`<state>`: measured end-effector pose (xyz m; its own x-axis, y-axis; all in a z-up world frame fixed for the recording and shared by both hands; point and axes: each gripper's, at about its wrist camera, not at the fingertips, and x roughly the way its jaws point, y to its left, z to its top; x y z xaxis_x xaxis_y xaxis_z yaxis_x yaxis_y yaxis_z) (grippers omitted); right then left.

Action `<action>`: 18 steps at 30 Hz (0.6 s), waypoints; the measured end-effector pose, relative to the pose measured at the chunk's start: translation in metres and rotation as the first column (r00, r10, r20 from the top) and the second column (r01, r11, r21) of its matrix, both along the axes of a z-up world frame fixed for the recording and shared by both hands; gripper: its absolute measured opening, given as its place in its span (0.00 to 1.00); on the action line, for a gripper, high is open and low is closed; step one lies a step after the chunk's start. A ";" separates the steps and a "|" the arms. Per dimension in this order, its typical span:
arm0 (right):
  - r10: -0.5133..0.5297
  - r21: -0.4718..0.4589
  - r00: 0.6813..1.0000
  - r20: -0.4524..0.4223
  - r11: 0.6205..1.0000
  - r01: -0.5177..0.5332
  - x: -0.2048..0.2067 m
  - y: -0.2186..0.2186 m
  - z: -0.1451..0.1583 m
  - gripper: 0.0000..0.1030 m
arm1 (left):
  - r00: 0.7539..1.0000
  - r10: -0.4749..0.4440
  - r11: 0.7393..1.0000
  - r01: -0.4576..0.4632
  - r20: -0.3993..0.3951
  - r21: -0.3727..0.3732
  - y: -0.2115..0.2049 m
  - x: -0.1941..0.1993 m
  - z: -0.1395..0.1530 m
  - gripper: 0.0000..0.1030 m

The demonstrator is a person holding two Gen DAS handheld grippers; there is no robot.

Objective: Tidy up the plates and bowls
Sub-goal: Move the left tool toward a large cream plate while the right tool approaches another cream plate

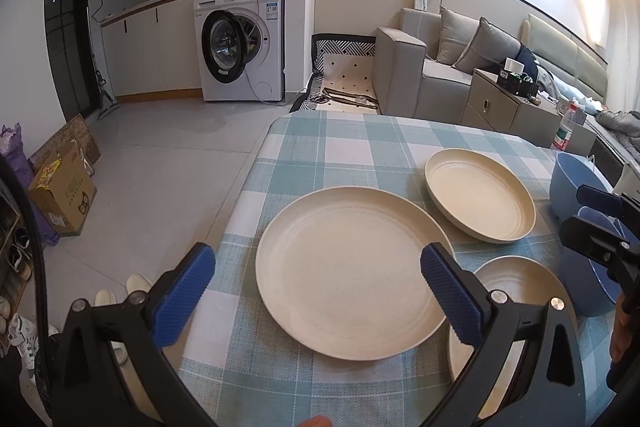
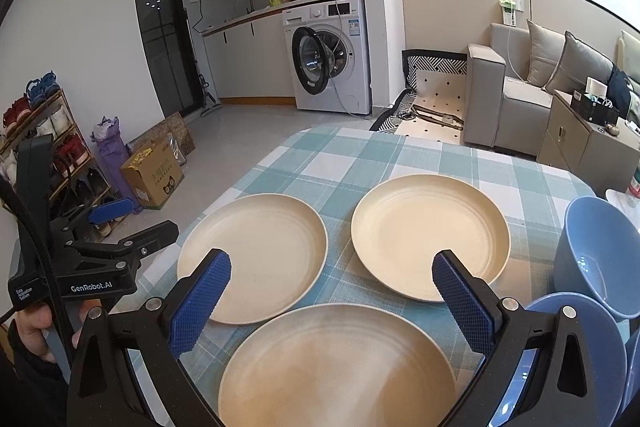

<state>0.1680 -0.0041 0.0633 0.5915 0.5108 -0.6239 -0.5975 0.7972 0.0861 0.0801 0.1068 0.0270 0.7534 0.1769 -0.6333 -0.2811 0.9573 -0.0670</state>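
A table covered by a teal-and-white checked tablecloth [image 2: 352, 163] is seen from two gripper-mounted cameras; on it three cream plates are laid out singly, none stacked; the left plate [image 2: 252, 259] sits near the table's left edge, the far plate [image 2: 430, 237] lies beside it toward the sofa, and the near plate [image 2: 336, 367] is closest to the person, just below the other two. In the left wrist view the same three are seen as a large plate in the middle [image 1: 352, 283], one farther off to the right [image 1: 478, 201], and one partly hidden behind the gripper's own finger [image 1: 520, 283].

At the right edge of the table two blue bowls are found; one bowl [image 2: 596, 259] stands farther back, and a second bowl [image 2: 576, 355] is nearer, just in front of it and partly cut off by the frame; whether they touch cannot be told.

The left gripper [image 1: 318, 291] is held spread wide above the left plate, with nothing between its blue pads; the right gripper [image 2: 332, 301] is likewise spread wide, over the near plate, and nothing is held by it. A hand [image 2: 40, 323] is seen around the left gripper's handle.

The task is judged to be at its start; no plate has been set on another, and the bowls are not seen nested; all gathering of the plates into one pile, and of the bowls together, appears left to be done.
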 end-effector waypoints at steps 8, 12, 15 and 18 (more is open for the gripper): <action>0.028 -0.039 0.999 -0.034 0.999 -0.029 0.013 0.022 -0.016 1.00 | 0.999 0.024 0.999 -0.024 -0.024 -0.033 0.014 0.005 -0.015 1.00; 0.037 -0.059 0.998 -0.048 0.997 -0.040 0.019 0.032 -0.023 1.00 | 0.999 0.031 0.999 -0.032 -0.036 -0.032 0.018 0.006 -0.022 1.00; 0.040 -0.068 0.997 -0.069 0.997 -0.045 0.025 0.039 -0.030 1.00 | 0.998 0.034 0.999 -0.036 -0.047 -0.031 0.021 0.008 -0.027 1.00; 0.045 -0.087 0.995 -0.090 0.995 -0.053 0.029 0.046 -0.037 1.00 | 0.998 0.037 0.998 -0.039 -0.054 -0.038 0.025 0.009 -0.032 1.00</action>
